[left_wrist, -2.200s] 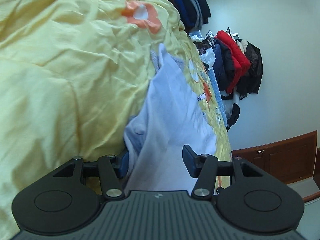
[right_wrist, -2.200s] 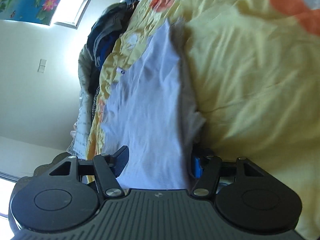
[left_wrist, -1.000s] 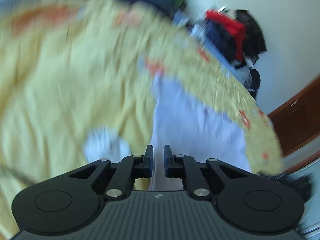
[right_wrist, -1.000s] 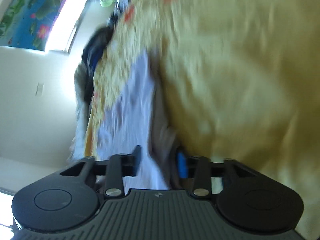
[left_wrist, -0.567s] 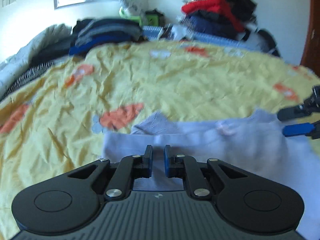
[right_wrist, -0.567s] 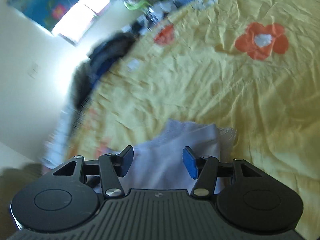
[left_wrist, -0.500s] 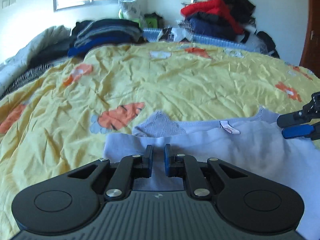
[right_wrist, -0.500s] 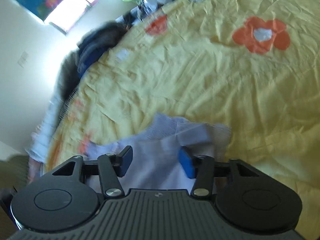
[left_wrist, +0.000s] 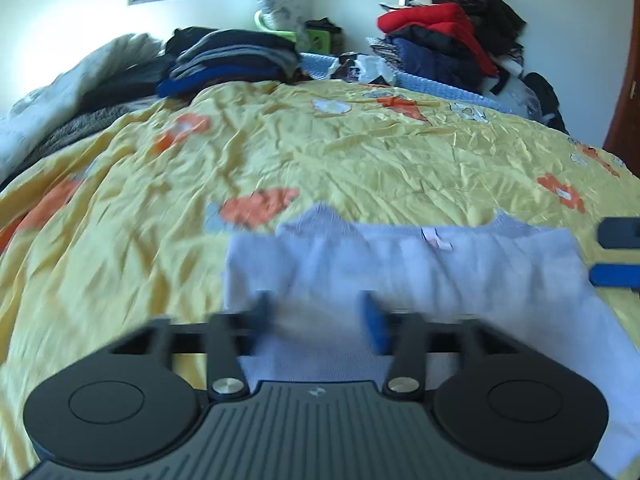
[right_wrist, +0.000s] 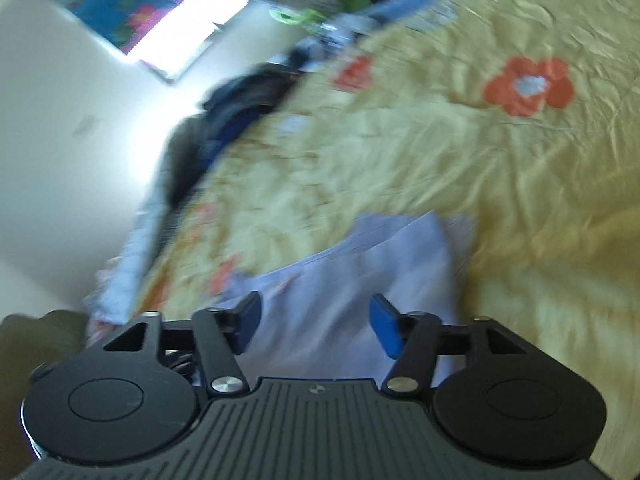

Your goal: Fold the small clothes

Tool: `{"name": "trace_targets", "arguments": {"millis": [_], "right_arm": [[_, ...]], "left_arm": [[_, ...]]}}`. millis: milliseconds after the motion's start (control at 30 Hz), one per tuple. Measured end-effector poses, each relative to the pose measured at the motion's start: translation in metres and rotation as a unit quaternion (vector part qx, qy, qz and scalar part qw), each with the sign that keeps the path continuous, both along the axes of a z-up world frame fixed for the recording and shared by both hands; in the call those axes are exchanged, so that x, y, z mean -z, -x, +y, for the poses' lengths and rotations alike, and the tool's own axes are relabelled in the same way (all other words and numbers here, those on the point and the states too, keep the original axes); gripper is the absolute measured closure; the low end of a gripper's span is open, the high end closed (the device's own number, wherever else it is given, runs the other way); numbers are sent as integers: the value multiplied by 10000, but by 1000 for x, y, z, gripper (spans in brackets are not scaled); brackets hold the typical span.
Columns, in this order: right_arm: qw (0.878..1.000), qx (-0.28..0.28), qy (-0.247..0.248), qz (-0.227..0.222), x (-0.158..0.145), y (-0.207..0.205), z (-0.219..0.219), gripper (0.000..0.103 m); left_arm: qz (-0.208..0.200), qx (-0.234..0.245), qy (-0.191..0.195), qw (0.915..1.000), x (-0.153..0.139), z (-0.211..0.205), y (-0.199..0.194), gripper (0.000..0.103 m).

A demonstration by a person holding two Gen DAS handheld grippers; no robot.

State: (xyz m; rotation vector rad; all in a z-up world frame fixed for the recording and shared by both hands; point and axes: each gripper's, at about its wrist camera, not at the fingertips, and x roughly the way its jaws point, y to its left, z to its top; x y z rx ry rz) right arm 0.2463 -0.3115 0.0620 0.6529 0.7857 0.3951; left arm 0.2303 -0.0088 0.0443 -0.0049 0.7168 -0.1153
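Observation:
A small pale lavender garment (left_wrist: 404,272) lies spread flat on the yellow flowered bedspread (left_wrist: 320,152), with a lace trim and a small bow at its far edge. My left gripper (left_wrist: 318,320) is open just above the garment's near edge and holds nothing. The right gripper's fingertips (left_wrist: 616,274) show at the garment's right side in the left wrist view. In the right wrist view the garment (right_wrist: 344,280) lies ahead of my right gripper (right_wrist: 316,322), which is open and empty over it. Both views are motion-blurred.
Stacks of folded dark clothes (left_wrist: 232,60) and a red and navy pile (left_wrist: 436,36) line the far side of the bed. A grey blanket (left_wrist: 72,96) lies at the far left. A wooden door (left_wrist: 624,80) stands at the right.
My left gripper was shut on the garment half a second ago and has now opened, letting it go. Both grippers swung from a sideways tilt to level over the laid-out garment.

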Motion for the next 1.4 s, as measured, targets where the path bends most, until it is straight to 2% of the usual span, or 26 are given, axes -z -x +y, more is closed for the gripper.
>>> {"name": "trace_targets", "arguments": {"millis": [67, 133, 167, 233, 267, 300, 367, 533, 667, 733, 767, 800, 833, 867, 933, 967, 1033, 1100, 1167, 1233, 1300, 1333, 1400], "right_arm": [[9997, -87, 160, -166, -3, 26, 8, 34], [9973, -124, 640, -339, -2, 44, 18, 34], [9954, -163, 874, -345, 1, 49, 22, 34], [9933, -267, 1122, -97, 15, 50, 24, 33], [9921, -291, 1215, 63, 25, 48, 24, 39], [9919, -303, 1221, -198, 30, 51, 22, 39], [9917, -347, 1180, -367, 35, 56, 19, 39], [9935, -53, 1134, 56, 20, 57, 20, 39], [9926, -286, 1134, -322, 1, 73, 33, 30], [9913, -383, 1237, -249, 7, 74, 37, 27], [9906, -380, 1312, -33, 16, 71, 38, 30], [9905, -394, 1315, 89, 26, 69, 36, 29], [9909, -372, 1280, -187, 28, 74, 34, 28], [9910, -399, 1270, -170, 28, 76, 34, 28], [9923, -251, 1212, -2, 21, 78, 33, 26], [9933, -149, 1142, 27, 17, 81, 31, 26], [9946, -39, 1016, -188, 8, 92, 28, 26], [9934, 47, 1035, -485, 4, 106, 28, 25], [9892, 182, 1265, -721, 5, 119, 34, 24], [9796, 377, 1721, -964, 11, 131, 41, 24], [9629, 565, 2326, -1248, 20, 143, 46, 24], [9555, 612, 2561, -1330, 24, 147, 49, 24], [9483, 733, 2761, -1382, 34, 154, 47, 23]], "left_arm": [[64, 37, -199, 9998, 6, -6, 13, 33], [101, 72, -336, 9994, 15, -11, 20, 33], [-36, 61, -340, 9994, 18, -11, 24, 33], [-170, 55, -270, 9995, 24, -9, 26, 30], [-206, 24, -216, 9996, 27, -7, 26, 28], [-230, 8, -196, 9995, 28, -6, 26, 28], [-271, 16, -220, 9994, 28, -7, 26, 27], [-334, 1, -211, 9992, 30, -6, 28, 26], [-337, -5, -199, 9992, 30, -6, 28, 25], [-332, -9, -172, 9993, 30, -5, 28, 24], [-317, -13, -143, 9994, 31, -4, 27, 23], [-302, -13, -92, 9995, 30, -2, 27, 23], [-278, -8, -40, 9996, 29, 1, 27, 22], [-221, -40, 42, 9997, 26, 5, 28, 22], [-78, -313, 450, 9985, 15, 23, 36, 23], [-77, -408, 879, 9953, 10, 36, 44, 22], [-40, -628, 1959, 9786, 3, 70, 64, 22], [256, -1046, 2939, 9497, 5, 100, 82, 22], [566, -1452, 3605, 9196, 14, 119, 101, 23], [743, -1799, 3999, 8956, 20, 128, 119, 23], [860, -1953, 4300, 8772, 25, 128, 132, 23], [888, -2022, 4362, 8723, 26, 125, 138, 23], [977, -2057, 4393, 8690, 28, 119, 141, 23]]}}
